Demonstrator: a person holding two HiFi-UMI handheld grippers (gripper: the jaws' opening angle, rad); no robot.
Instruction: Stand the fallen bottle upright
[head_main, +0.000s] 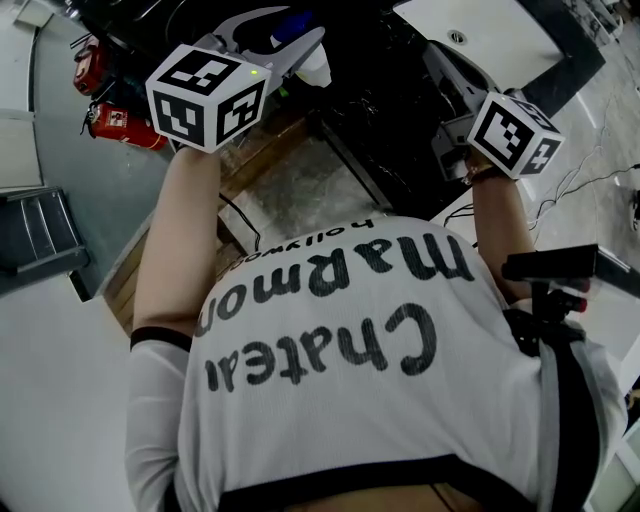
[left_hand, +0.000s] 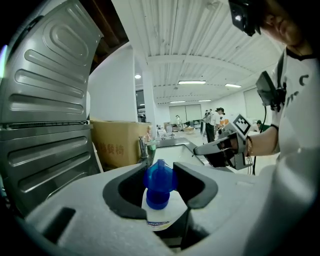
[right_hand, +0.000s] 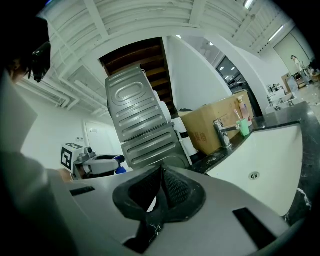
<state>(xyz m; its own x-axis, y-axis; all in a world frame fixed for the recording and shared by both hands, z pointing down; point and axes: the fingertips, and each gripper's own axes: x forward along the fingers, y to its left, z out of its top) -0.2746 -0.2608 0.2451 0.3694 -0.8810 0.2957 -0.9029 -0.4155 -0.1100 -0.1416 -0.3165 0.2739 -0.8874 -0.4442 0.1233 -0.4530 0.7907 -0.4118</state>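
The bottle (left_hand: 160, 216) is white with a blue cap (left_hand: 159, 181). My left gripper (left_hand: 160, 175) is shut on it, dark pads on either side and the cap end sticking out past the fingertips. In the head view the left gripper (head_main: 300, 30) is raised at upper left with the bottle (head_main: 314, 66) in its jaws, off any surface. My right gripper (right_hand: 161, 192) is shut with its pads together and nothing between them. It shows at upper right in the head view (head_main: 437, 62) and, from the left gripper view, off to the right (left_hand: 225, 150), apart from the bottle.
A white sink (right_hand: 265, 150) with a faucet (right_hand: 221, 132) lies to the right, a cardboard box (right_hand: 220, 117) and a green cup (right_hand: 244, 127) behind it. A ribbed metal panel (right_hand: 140, 115) stands on the left. Red fire extinguishers (head_main: 120, 125) lie on the floor.
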